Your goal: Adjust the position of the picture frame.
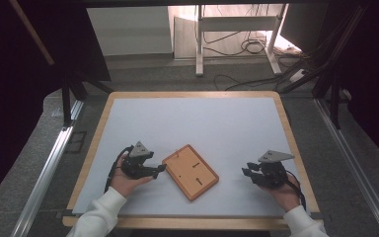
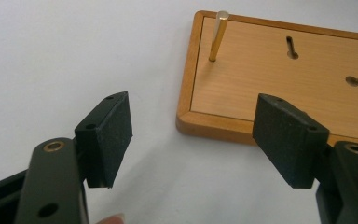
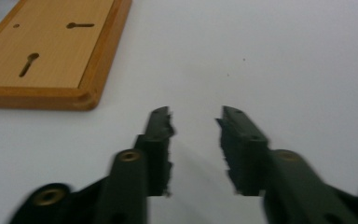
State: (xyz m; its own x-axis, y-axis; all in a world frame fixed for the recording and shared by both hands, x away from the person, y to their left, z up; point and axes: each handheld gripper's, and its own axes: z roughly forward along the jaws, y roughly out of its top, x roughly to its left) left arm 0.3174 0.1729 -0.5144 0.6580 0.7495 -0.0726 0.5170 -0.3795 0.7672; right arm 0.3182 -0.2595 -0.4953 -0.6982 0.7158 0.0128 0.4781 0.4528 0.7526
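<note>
White sheeting covers the wood-edged worktop (image 1: 128, 106), and on it, toward the person's side and a little left of centre, lies a wooden board (image 1: 190, 172), flat and turned at an angle to the worktop's edges. It has a raised rim and a paler inset face with two keyhole slots (image 2: 291, 48) cut into it. A slim brass pin (image 2: 217, 36) stands upright near one corner of the face.

Left tool (image 1: 158, 169) sits just beside the board's near-left edge, released, its jaws spread wide. In the left gripper view the right jaw already overlaps the rim while the left one hangs over bare sheet, so the board's corner lies between them. Right tool (image 1: 246, 174) is well apart from the board on the other side, also released though spread less widely, pointing across empty sheet with the board off to its left.

The step in hand looks like taking hold of the board by its rim. To do it well, the left tool should come low and level so one pad goes under or against the rim's outer side and the other onto the top, biting wood only and staying clear of the pin. A corner grip on a flat board may let it pivot; bringing the right tool to the far edge would steady it.
</note>
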